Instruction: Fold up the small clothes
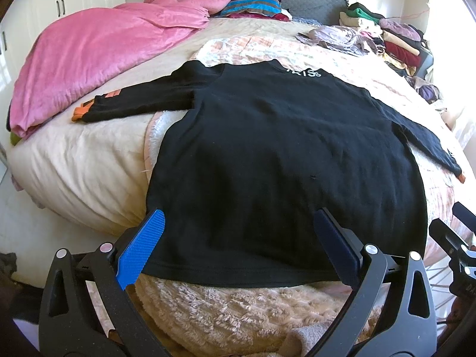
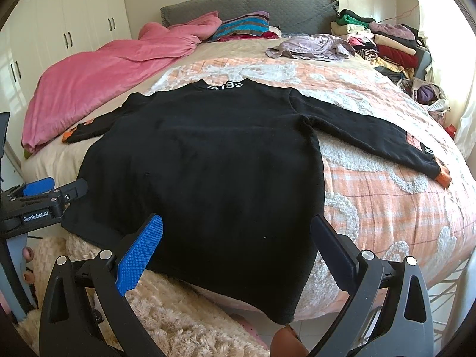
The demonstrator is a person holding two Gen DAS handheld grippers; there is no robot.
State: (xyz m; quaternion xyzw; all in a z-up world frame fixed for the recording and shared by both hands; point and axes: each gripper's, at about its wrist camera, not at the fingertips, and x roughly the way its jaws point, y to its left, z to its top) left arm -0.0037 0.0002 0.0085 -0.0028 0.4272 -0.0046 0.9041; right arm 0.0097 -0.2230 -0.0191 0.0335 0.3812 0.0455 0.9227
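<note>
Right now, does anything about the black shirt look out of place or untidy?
Mostly not: the shirt lies flat with sleeves spread. Only its hem hangs over the bed's edge. Both grippers are open.

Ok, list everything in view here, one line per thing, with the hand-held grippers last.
black sweater: one, black with orange cuffs and white lettering at the collar, spread flat across the near end of the bed, sleeves out to both sides.
pink duvet: one, pink, bunched along the bed's left side.
patterned blanket: one, peach and white, under the sweater.
striped pillow: one, blue, brown and pink stripes, by the headboard.
headboard: one, grey, far end.
lilac garment: one, crumpled, far right of the bed.
clothes stack: one pile, mixed colours, far right corner.
wardrobe: cream doors, far left.
left hand-held gripper: open, at the sweater's hem.
right hand-held gripper: open, at the hem.
</note>
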